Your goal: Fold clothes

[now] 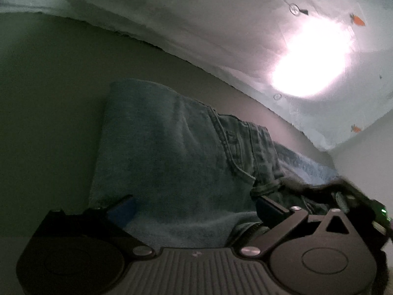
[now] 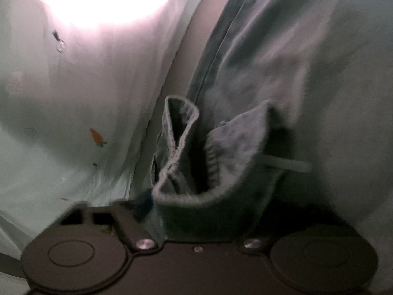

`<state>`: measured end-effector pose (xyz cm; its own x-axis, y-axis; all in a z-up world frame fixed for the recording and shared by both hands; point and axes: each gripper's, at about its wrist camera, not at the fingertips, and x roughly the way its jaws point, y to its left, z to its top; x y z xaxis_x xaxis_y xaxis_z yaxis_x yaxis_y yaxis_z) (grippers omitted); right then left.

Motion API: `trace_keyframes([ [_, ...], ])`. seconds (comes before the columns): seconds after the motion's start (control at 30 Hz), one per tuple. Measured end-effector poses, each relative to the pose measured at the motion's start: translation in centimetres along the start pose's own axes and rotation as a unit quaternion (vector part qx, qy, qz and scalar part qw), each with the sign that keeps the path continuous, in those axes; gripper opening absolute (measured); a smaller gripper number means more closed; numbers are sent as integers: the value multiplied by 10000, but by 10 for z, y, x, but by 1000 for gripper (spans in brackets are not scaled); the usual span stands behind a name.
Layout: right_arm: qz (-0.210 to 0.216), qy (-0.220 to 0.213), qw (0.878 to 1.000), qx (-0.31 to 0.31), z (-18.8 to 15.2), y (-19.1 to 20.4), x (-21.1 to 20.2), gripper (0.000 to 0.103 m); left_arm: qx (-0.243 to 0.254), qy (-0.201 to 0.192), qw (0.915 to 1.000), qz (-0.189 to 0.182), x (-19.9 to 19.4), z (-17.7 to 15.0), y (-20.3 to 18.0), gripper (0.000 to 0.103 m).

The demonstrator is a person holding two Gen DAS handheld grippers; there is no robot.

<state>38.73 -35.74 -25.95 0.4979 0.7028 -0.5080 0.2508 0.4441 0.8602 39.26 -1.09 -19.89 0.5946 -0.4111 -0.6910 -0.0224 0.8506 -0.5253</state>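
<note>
The left gripper (image 1: 194, 211) has its jaws spread wide, low over folded blue jeans (image 1: 172, 152) lying on a grey surface (image 1: 49, 98). The right gripper (image 2: 196, 211) pinches the bunched denim waistband (image 2: 196, 172), beside a carrot-print white cloth (image 2: 73, 123)

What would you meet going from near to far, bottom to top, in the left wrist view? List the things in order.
Left gripper → folded blue jeans → bare grey table surface → white cloth with carrot prints.
</note>
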Motion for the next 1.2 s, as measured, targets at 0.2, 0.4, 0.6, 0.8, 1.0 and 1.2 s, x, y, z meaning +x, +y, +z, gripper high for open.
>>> trace_keyframes([
  [0.2,12,-231,9988,-441,-1,25,-11,25,-740,-84,9972,-69,-17,13,8,101],
  [0.4,546,-1057,9756,-1847,-11,70,-88,22,-379,-499,9980,64,-53,19,-9,102],
  [0.6,-1240,-842,9600,-2364,21,32,-79,33,232,470,9952,822,3,-13,-34,102],
  [0.8,-1505,-1158,9480,-2554,-3,-21,-79,51,493,800,9880,1228,27,-23,-42,103],
  [1.0,-2144,-1216,9210,-3017,1,-5,-93,98,583,957,9826,1478,32,-15,-51,103],
  [1.2,-2014,-1412,9225,-2974,6,-20,-131,99,1150,946,9715,1845,29,-10,-72,103],
])
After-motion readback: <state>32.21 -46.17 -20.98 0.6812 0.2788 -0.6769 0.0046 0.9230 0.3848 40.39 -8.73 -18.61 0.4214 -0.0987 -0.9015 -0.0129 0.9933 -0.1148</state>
